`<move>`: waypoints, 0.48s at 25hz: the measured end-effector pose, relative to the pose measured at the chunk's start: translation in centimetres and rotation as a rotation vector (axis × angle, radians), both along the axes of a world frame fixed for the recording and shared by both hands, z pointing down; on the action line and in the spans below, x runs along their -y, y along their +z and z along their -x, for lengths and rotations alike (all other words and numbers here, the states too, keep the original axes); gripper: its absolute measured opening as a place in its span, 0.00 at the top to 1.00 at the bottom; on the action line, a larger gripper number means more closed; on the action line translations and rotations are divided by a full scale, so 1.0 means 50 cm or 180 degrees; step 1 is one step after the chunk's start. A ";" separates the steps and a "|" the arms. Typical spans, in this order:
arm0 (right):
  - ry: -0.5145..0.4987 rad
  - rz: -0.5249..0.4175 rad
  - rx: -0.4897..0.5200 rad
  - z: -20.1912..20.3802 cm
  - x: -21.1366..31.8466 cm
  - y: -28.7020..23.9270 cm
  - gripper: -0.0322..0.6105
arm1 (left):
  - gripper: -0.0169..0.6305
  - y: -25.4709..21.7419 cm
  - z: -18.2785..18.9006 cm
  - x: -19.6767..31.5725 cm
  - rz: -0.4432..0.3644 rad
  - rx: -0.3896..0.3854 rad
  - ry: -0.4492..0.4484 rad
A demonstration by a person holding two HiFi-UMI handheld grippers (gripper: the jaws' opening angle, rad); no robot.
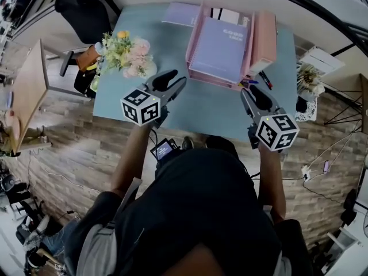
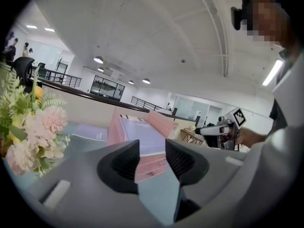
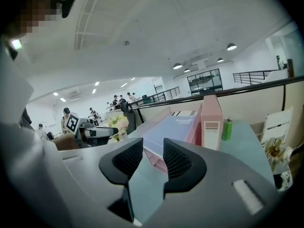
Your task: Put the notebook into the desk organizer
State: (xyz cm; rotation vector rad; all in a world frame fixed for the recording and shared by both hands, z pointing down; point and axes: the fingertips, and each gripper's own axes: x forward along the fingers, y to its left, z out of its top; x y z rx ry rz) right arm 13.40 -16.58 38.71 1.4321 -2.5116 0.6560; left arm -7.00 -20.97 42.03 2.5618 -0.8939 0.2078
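Both tools hang empty over the near edge of the blue surface [image 1: 207, 108]. The left tool [image 1: 172, 80] has its jaws spread with nothing between them, and the right tool [image 1: 251, 92] is likewise spread and empty. A purple notebook [image 1: 221, 48] lies in the top tray of the pink desk organizer [image 1: 191, 48] at the upper middle of the frame. A second notebook [image 1: 180, 13] lies flat on the surface just behind the organizer's upper left corner.

If that second one is the piece to move, trouble is likely. It lies flat, so the jaws could skid off its cover. The reach from the left also passes close to the flowers [image 1: 127, 53], which a sleeve or tool could tip. Sliding it in against the occupied tray could shove the organizer toward the pens [image 1: 257, 80] and the pink box [image 1: 264, 36].
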 end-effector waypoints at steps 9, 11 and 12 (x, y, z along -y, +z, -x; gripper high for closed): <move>-0.0016 0.0384 0.0341 -0.009 0.062 0.089 0.77 | 0.68 0.073 -0.034 0.070 0.0463 -0.0171 -0.0172; -0.0003 0.0465 0.0439 -0.009 0.072 0.108 0.77 | 0.68 0.087 -0.037 0.083 0.0550 -0.0233 -0.0218; 0.0005 0.0501 0.0495 -0.009 0.076 0.117 0.77 | 0.68 0.093 -0.039 0.088 0.0582 -0.0251 -0.0237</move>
